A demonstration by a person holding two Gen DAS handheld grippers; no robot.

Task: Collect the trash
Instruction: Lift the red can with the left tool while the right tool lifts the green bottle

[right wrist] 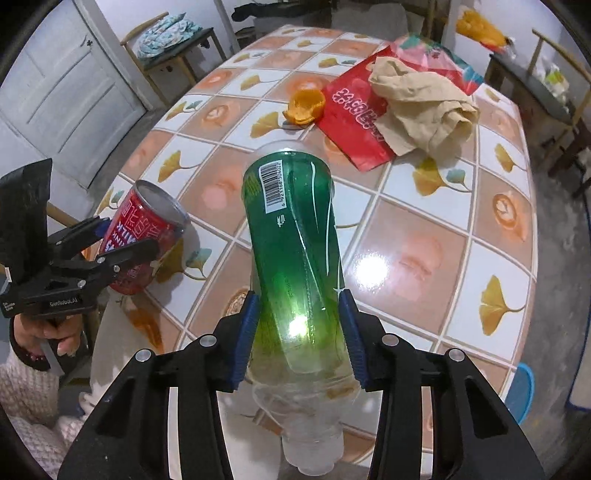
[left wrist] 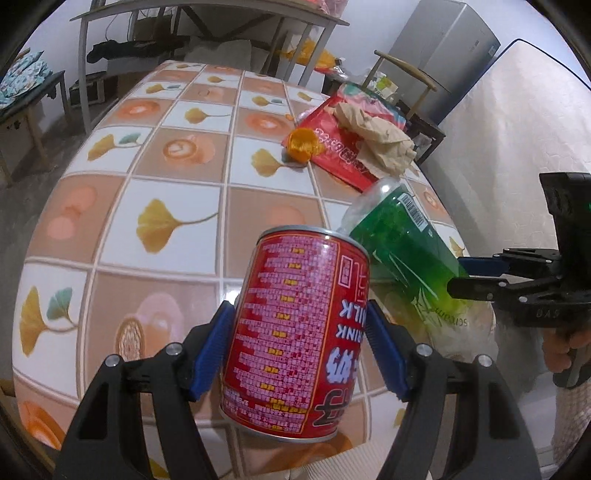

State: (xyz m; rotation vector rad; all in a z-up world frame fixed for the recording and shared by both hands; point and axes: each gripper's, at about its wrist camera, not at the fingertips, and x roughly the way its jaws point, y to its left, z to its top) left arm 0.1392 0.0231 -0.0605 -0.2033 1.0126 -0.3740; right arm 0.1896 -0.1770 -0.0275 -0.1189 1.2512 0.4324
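Observation:
My left gripper is shut on a red milk-drink can, held above the near edge of the tiled table; the can also shows in the right wrist view. My right gripper is shut on a green-labelled clear plastic bottle, held neck toward the camera; the bottle also shows in the left wrist view. On the table lie an orange peel, a red snack wrapper and a crumpled beige paper.
A chair and a small side table stand to the right of the table. A white door is at the left. A grey cabinet and a desk stand behind the table.

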